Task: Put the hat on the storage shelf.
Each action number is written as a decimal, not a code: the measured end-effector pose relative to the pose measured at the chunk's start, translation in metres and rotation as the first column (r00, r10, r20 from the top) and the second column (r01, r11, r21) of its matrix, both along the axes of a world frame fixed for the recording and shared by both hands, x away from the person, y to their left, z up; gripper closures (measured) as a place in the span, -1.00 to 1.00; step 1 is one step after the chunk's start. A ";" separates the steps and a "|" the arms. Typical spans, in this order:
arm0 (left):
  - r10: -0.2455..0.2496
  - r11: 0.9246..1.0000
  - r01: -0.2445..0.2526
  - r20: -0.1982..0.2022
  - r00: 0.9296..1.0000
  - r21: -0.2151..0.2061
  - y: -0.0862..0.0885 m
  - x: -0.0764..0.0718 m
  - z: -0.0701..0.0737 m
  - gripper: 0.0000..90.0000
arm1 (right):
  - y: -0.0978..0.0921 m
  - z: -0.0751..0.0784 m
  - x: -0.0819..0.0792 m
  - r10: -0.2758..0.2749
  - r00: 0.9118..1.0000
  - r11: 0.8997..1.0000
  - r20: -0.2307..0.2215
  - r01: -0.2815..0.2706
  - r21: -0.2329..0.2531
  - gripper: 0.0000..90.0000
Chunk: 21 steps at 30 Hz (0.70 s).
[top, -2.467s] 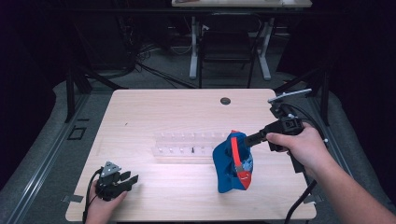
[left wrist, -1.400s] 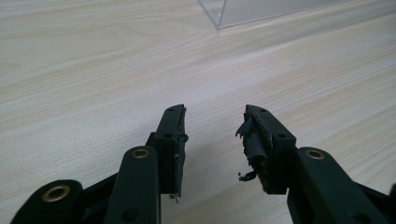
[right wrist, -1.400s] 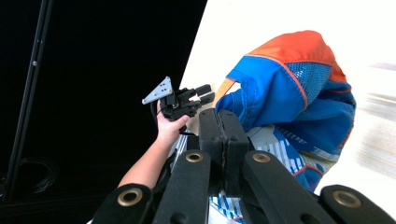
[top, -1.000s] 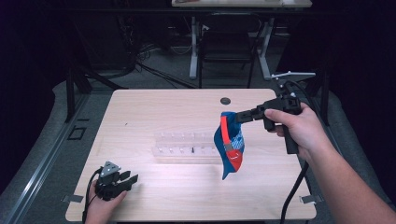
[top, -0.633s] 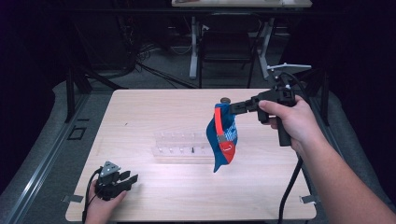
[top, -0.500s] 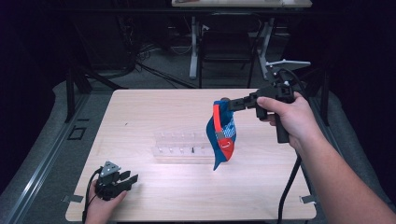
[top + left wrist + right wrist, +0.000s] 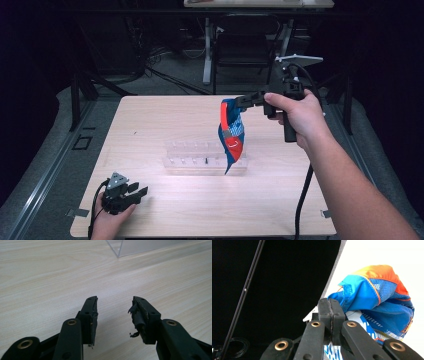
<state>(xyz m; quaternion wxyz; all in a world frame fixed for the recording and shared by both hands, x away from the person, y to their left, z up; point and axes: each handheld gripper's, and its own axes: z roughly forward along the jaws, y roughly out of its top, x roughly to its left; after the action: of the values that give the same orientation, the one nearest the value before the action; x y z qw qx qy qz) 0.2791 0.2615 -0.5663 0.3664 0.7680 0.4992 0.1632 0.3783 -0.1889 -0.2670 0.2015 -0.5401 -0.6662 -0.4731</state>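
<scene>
Dark room, pale wood table point(image 7: 150, 130) with a clear tray point(image 7: 200, 159) mid-table. Right gripper point(image 7: 239, 101), jaws pinching the cloth point(image 7: 231, 134), has lifted it clear since a couple seconds ago and carried it left; it now hangs over the tray's right end, tip near it. Likely heading to the tray. Left gripper point(image 7: 141, 190) unchanged at the near edge, jaws spread, empty.

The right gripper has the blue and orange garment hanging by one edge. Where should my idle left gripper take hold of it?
Probably the low hanging tip of the garment, approached from the left, the person's side. The right gripper pinches its top edge, so the cloth hangs in a narrow drape tapering to a point above the clear tray. The left gripper rests open near the table front.
</scene>
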 end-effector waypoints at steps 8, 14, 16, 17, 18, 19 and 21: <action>0.002 1.000 -0.002 0.002 1.000 -0.005 0.000 0.000 0.000 0.22 | 0.013 -0.002 0.009 -0.004 1.000 1.000 -0.004 0.004 0.009 1.00; 0.003 1.000 -0.003 0.002 1.000 -0.007 0.000 0.000 0.000 0.22 | 0.023 -0.005 0.016 -0.016 1.000 1.000 -0.009 0.016 0.023 1.00; 0.000 1.000 0.000 0.001 1.000 -0.007 0.000 0.001 0.000 0.22 | 0.027 -0.006 0.019 -0.015 1.000 0.999 -0.011 0.015 0.028 1.00; 0.000 1.000 0.000 0.000 1.000 -0.007 0.000 0.001 0.000 0.22 | 0.028 -0.007 0.021 -0.016 1.000 0.999 -0.011 0.017 0.028 1.00; 0.004 1.000 -0.004 0.006 1.000 -0.008 -0.001 0.001 -0.001 0.22 | 0.031 -0.008 0.023 -0.020 1.000 0.999 -0.011 0.021 0.031 1.00; 0.003 1.000 -0.003 0.004 1.000 -0.009 -0.001 0.001 -0.001 0.22 | 0.031 -0.008 0.023 -0.020 1.000 0.999 -0.011 0.021 0.031 1.00; 0.001 1.000 -0.001 0.005 1.000 -0.009 -0.001 0.001 -0.001 0.22 | 0.033 -0.010 0.025 -0.023 1.000 0.999 -0.013 0.023 0.038 1.00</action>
<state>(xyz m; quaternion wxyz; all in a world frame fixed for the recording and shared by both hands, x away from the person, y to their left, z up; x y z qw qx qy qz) 0.2798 0.2604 -0.5671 0.3710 0.7657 0.4994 0.1632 0.4034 -0.1560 -0.2769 0.2103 -0.5467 -0.6497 -0.4846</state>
